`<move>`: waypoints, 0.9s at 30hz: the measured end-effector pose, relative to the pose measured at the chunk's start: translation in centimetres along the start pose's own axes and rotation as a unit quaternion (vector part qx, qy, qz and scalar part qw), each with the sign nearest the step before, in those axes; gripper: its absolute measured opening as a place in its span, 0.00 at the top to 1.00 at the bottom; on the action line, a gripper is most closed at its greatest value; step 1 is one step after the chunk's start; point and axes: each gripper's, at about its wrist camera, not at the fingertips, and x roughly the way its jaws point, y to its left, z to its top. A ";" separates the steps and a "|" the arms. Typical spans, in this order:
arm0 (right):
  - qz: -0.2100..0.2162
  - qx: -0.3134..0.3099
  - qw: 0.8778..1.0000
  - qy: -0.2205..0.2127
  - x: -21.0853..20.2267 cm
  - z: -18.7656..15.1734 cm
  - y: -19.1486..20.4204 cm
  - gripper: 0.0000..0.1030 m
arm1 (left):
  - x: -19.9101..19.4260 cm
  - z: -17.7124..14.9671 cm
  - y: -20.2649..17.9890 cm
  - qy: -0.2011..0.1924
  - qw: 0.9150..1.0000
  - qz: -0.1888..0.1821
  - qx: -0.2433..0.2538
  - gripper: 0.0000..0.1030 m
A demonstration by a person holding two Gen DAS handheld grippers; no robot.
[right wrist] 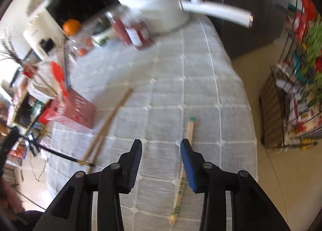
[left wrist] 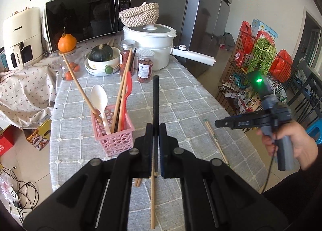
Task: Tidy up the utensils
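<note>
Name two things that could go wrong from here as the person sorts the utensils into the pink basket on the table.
1. The left gripper is shut on a long black chopstick. Held near one end, it might pivot or slip before reaching the pink basket.
2. The basket is light and already holds a white spoon, red spatula and tall sticks leaning outward; a nudge may tip it.
</note>
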 end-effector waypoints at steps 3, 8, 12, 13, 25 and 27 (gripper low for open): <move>-0.042 0.010 0.998 0.034 3.2 0.8 -0.8 0.61 | -0.1 0.1 0.5 -0.002 1.000 0.000 -0.005 0.94; -0.067 0.023 0.996 0.060 6.2 1.5 -2.1 0.65 | -0.2 0.0 1.1 -0.004 1.000 0.003 -0.013 0.94; -0.072 0.026 0.995 0.071 7.5 1.7 -2.7 0.80 | -0.3 -0.1 1.1 -0.005 1.000 0.005 -0.012 0.94; -0.072 0.020 0.995 0.072 7.7 1.5 -2.6 0.84 | -0.4 -0.1 1.1 -0.007 1.000 0.005 -0.013 0.94; -0.016 0.016 0.999 -0.039 0.6 -0.7 -1.5 0.91 | -5.0 1.8 2.0 -0.099 0.994 0.001 -0.042 0.94; 0.009 0.018 0.997 -0.076 -2.0 -1.0 -0.7 0.91 | -6.2 2.2 2.3 -0.131 0.990 0.006 -0.047 0.94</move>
